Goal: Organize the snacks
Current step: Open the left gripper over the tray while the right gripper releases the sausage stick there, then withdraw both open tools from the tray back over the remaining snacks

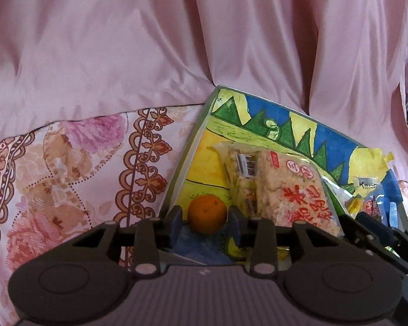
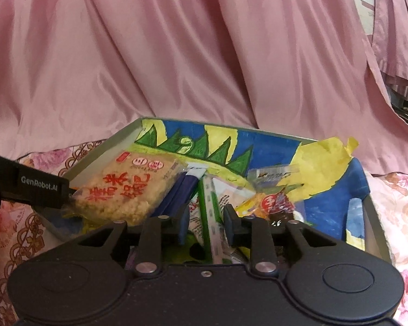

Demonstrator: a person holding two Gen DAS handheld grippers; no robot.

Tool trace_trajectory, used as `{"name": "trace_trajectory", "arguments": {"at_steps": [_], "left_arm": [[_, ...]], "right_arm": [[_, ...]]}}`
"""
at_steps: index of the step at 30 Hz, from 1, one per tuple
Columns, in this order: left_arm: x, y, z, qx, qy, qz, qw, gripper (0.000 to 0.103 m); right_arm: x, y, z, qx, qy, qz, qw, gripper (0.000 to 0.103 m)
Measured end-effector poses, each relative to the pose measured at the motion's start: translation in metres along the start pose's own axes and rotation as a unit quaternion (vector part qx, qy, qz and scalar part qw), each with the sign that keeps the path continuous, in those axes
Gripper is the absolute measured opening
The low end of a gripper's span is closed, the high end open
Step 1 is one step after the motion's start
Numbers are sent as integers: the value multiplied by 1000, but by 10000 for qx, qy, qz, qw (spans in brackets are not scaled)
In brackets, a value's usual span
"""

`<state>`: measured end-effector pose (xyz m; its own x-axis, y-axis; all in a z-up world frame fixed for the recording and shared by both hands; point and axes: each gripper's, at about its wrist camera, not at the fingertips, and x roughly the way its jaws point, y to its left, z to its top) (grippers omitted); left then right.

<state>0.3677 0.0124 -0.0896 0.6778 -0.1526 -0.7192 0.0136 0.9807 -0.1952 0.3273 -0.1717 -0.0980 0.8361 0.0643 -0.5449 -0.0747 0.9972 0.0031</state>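
Observation:
A painted cardboard box (image 1: 258, 121) in blue, yellow and green lies on a floral bedsheet. In its near left corner rests an orange (image 1: 207, 213) between the jaws of my left gripper (image 1: 205, 224), which stands open with a thin gap beside the fruit. Two rice-crisp packets (image 1: 288, 190) with red lettering lie just right of it. In the right wrist view my right gripper (image 2: 207, 224) is open over the box's pile, a green-striped white packet (image 2: 210, 212) loose between its jaws. The rice-crisp packet (image 2: 122, 190) lies to its left.
Pink satin cloth (image 1: 176, 40) hangs behind the box. The floral bedsheet (image 1: 68, 168) spreads to the left and right. A dark blue packet (image 2: 176, 195), a red-labelled snack (image 2: 274, 203) and torn yellow paper (image 2: 326, 157) crowd the box. The left gripper's finger (image 2: 38, 187) reaches in from the left.

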Motion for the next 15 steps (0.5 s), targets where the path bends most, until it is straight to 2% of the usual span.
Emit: {"name": "trace_trajectory", "arguments": {"at_steps": [4,9,13,15], "left_arm": [[-12,-5,2,48,-130,61,9999,60],[-42,-12,6,161,-451,41,9988,84],[-71,-17,7,199,-748,-67,9970,90],[-86,-20,4,257,-908,-80,9955,98]], "right_arm": [[-16,-1,7,76,-151,-20,9999,41],[-50,-5,18,171,-476,-33,9987,57],[-81,-12,25,232,-758,-46,9968,71],[-97,-16,28,272,-883,-44,9957,77]]}}
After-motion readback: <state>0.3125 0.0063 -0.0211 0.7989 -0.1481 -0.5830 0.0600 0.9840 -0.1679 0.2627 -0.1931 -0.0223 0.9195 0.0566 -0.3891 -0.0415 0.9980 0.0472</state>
